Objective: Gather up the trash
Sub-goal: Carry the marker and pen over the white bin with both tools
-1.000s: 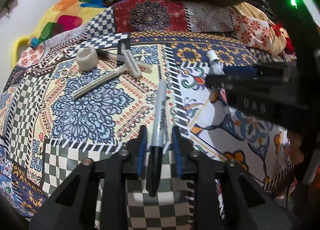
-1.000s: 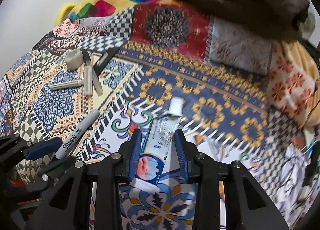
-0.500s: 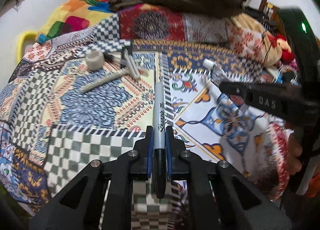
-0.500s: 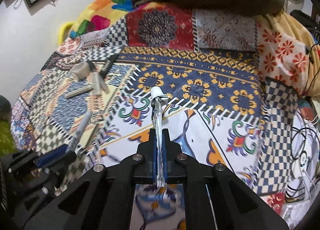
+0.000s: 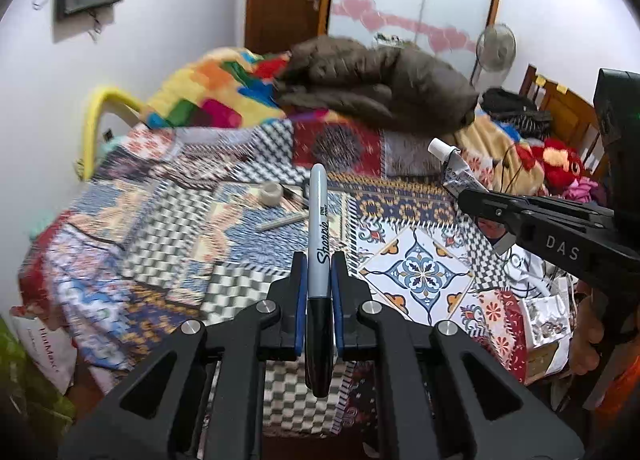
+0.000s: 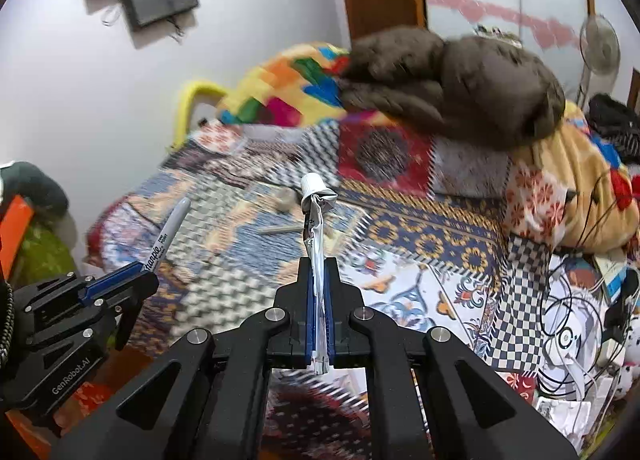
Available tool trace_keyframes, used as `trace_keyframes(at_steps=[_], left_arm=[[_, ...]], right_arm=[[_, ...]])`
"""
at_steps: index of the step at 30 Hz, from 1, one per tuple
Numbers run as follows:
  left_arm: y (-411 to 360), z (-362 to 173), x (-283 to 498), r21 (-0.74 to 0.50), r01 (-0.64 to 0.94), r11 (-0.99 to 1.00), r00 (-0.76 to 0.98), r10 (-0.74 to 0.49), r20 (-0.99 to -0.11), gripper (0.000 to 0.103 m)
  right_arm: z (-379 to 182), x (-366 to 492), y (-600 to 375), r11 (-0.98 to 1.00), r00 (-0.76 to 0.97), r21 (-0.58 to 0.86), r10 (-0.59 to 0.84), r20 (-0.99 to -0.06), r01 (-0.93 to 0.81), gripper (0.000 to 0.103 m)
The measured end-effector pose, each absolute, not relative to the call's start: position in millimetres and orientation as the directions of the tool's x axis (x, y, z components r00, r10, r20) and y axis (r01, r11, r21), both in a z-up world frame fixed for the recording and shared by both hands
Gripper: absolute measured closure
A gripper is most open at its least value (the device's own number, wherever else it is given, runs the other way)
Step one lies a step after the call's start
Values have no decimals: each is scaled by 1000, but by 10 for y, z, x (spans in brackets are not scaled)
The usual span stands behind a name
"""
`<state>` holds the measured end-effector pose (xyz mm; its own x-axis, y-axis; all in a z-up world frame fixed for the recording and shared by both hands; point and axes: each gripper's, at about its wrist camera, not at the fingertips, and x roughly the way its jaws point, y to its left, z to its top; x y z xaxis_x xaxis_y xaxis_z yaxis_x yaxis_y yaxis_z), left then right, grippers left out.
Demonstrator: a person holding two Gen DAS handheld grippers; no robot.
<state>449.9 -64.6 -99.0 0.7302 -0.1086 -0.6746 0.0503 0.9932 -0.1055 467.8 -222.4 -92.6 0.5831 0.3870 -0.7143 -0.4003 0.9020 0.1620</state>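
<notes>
My left gripper [image 5: 319, 260] is shut on a grey Sharpie marker [image 5: 319, 220] with a black cap, held upright above the patterned bedspread [image 5: 224, 244]. My right gripper [image 6: 319, 264] is shut on a squeezed toothpaste tube [image 6: 316, 220] with a white cap, also lifted off the bed. The tube shows in the left wrist view [image 5: 452, 168] and the marker in the right wrist view [image 6: 168, 228]. A tape roll [image 5: 272, 193] and a razor [image 5: 280, 221] lie on the bed beyond.
A brown jacket [image 5: 380, 88] and a colourful blanket [image 5: 216, 88] are piled at the bed's far end. Cables, papers and toys [image 6: 572, 340] clutter the right side. A yellow chair [image 5: 94, 120] stands by the wall on the left.
Both grippers closed on their items and rose well above the bed, tilting up so the room's walls and door come into view.
</notes>
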Motion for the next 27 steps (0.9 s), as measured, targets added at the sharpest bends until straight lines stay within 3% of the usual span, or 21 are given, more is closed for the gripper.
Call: trace_keyframes(at_steps=[13, 27], left_arm=[[56, -369, 3155, -75, -83, 994, 815, 24, -579, 93], [866, -625, 2113, -89, -249, 965, 766, 140, -628, 93]], right_arm=[[-257, 3614, -1607, 831, 610, 139, 498, -616, -538, 98], [-384, 2924, -915, 737, 502, 180, 597, -626, -651, 98]])
